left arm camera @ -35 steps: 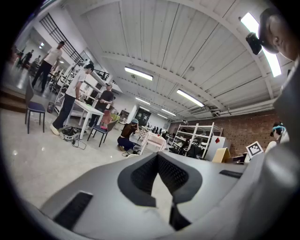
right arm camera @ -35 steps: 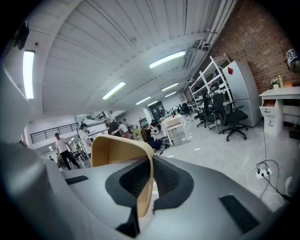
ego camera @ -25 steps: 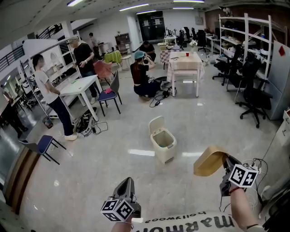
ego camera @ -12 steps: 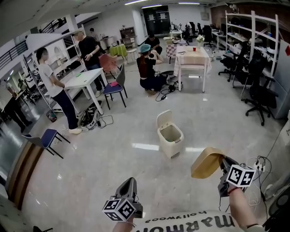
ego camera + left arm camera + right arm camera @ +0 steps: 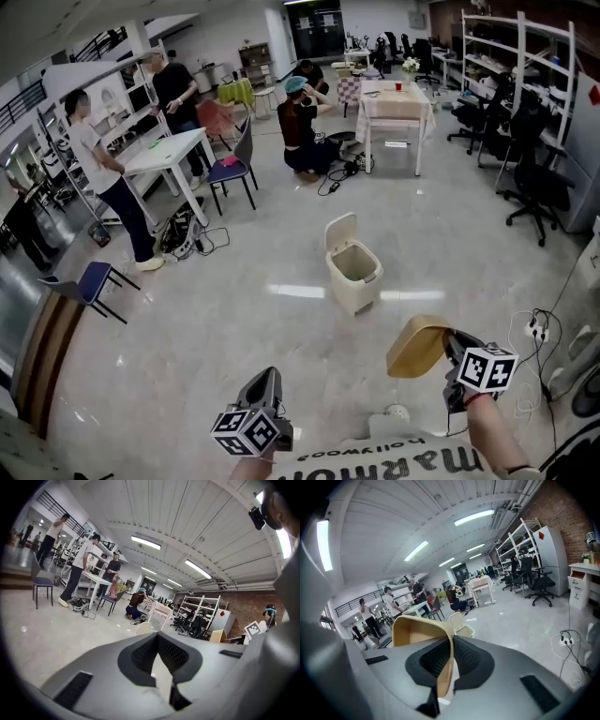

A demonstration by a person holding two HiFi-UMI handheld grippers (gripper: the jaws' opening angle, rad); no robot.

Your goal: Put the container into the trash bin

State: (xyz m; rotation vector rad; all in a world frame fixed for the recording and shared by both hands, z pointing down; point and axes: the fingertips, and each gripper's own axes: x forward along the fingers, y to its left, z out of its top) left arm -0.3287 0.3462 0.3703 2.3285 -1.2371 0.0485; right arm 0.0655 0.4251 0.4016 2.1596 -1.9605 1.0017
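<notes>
**Grey shells, checkered cubes, white shirt**

Matte grey casings cover the left gripper (image 5: 267, 377) and the right gripper (image 5: 450, 341). Black ribbed pads (image 5: 176, 653) line the jaws, with black slots either side. Each gripper carries a white marker cube (image 5: 246, 433) printed with black squares. Below them is a white shirt (image 5: 412, 460) with black lettering.

Bright, even light comes from long ceiling tubes (image 5: 145, 542), which blow out white in both gripper views. The glossy floor (image 5: 234, 356) carries pale streaks of glare; shadows are faint. Every view bows at its edges, the gripper views rimmed black. The left tool (image 5: 157, 636) and right tool (image 5: 452, 638) look soft up close.
</notes>
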